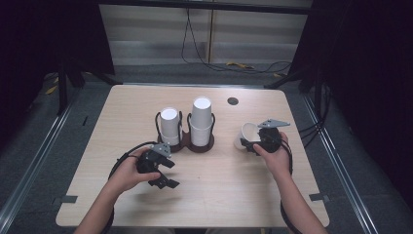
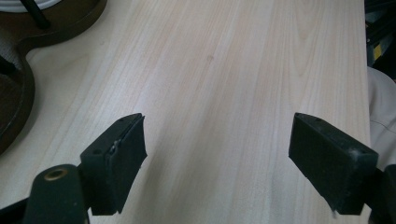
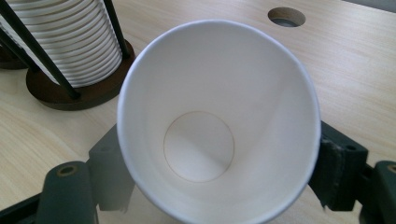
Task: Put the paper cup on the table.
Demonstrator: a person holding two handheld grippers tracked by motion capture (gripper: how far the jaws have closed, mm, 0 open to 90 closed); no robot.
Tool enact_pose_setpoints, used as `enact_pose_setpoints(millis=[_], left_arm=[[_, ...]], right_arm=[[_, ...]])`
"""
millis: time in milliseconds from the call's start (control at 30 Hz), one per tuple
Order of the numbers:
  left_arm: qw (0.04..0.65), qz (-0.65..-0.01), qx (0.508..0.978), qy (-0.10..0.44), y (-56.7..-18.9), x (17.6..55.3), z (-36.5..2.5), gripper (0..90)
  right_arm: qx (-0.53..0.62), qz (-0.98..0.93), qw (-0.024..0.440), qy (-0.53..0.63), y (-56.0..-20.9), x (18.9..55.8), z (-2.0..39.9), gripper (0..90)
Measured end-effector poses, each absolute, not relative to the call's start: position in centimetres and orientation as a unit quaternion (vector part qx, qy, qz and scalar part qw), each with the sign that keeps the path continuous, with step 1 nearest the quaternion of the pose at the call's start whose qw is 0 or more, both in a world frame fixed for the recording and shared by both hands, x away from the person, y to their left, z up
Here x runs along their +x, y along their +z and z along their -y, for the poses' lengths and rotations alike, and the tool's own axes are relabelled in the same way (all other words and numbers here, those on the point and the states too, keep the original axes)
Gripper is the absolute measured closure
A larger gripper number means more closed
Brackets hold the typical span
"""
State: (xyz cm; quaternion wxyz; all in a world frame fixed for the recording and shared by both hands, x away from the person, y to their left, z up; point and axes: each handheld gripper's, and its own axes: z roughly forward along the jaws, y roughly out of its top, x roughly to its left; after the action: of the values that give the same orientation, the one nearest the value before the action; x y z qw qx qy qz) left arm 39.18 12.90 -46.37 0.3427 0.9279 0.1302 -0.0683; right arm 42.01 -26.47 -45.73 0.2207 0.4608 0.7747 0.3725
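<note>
While the right gripper (image 1: 254, 143) clasps a white paper cup (image 1: 246, 134) at the table's (image 1: 219, 195) right, near two cup stacks (image 1: 200, 122), the left gripper (image 1: 163, 171) hovers wide and empty.

You have a plain white paper cup (image 3: 219, 135) between the black jaws of your right gripper (image 1: 257, 142), its inside unmarked but for a faint tan ring around the bottom disc. Your left gripper (image 1: 163, 173) is black too, with a grey plate on top, and it sits over a pale wooden table (image 1: 224, 195) with fine straight grain. The two stacks of cups (image 1: 200, 122) are white with thin ribbed rims, standing in a dark brown holder (image 3: 74, 95) with black rods.
</note>
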Motion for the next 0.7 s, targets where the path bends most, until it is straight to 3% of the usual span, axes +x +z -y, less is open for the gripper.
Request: enact_pose_setpoints(millis=[700], left_arm=[[0.347, -0.134, 0.926, -0.064, -46.42, 39.46, -13.29, 19.1]], right_arm=[[0.461, -0.773, 0.222, 0.375, -46.13, 42.57, 25.98, 21.4]])
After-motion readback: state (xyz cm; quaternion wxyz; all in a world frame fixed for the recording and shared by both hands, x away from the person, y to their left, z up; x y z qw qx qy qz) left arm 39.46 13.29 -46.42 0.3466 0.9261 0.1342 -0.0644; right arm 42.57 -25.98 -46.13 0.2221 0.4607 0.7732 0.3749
